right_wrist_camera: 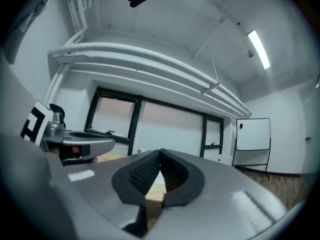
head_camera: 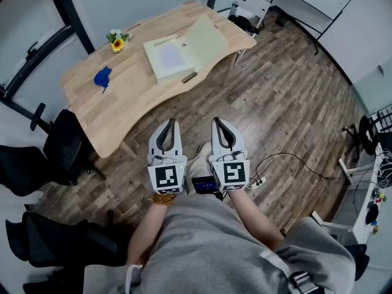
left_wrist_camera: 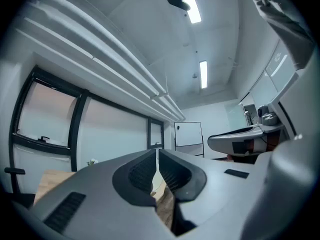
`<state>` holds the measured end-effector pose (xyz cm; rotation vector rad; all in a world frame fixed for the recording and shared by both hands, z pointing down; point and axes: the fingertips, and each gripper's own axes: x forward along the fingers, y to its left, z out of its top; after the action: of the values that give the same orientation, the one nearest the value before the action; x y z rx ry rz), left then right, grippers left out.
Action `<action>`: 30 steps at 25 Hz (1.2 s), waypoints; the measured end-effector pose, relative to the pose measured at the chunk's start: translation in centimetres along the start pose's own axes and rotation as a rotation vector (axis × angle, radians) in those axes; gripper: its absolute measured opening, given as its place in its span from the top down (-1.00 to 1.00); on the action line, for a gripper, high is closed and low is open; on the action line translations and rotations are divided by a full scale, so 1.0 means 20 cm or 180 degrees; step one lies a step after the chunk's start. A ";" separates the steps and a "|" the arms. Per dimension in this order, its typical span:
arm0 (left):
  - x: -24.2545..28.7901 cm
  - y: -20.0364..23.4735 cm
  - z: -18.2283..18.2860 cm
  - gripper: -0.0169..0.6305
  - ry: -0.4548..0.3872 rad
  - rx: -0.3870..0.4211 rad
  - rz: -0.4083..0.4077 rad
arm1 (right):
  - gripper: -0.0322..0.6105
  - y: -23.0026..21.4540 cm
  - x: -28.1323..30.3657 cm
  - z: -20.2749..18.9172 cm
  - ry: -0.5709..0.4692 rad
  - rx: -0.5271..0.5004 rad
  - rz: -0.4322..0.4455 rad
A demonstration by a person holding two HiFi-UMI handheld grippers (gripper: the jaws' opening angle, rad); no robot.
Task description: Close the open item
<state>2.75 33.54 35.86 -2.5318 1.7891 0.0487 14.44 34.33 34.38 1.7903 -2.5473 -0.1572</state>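
A pale cream box (head_camera: 173, 59) lies open on the wooden table (head_camera: 122, 103), its lid (head_camera: 207, 39) tilted back to the right. My left gripper (head_camera: 171, 123) and right gripper (head_camera: 217, 122) are held side by side over the floor, well short of the table, both shut with nothing between the jaws. In the left gripper view my left gripper (left_wrist_camera: 157, 151) has its jaw tips together, and a strip of table shows below. My right gripper (right_wrist_camera: 160, 153) in the right gripper view likewise has its tips meeting.
A blue object (head_camera: 102, 76) and a small pot of flowers (head_camera: 117, 41) sit on the table's left part. Black office chairs (head_camera: 58, 149) stand at the left. A white chair (head_camera: 250, 8) stands beyond the table. Cables (head_camera: 288, 164) trail across the wood floor at right.
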 end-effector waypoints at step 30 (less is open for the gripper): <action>0.49 0.11 -0.24 0.90 0.0357 -0.0157 0.0158 | 0.86 -0.25 0.49 -0.15 0.0171 0.0191 0.0624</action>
<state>4.05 23.36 40.11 -2.5719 1.9139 -0.0491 16.02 23.20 36.45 1.5274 -2.6957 -0.0281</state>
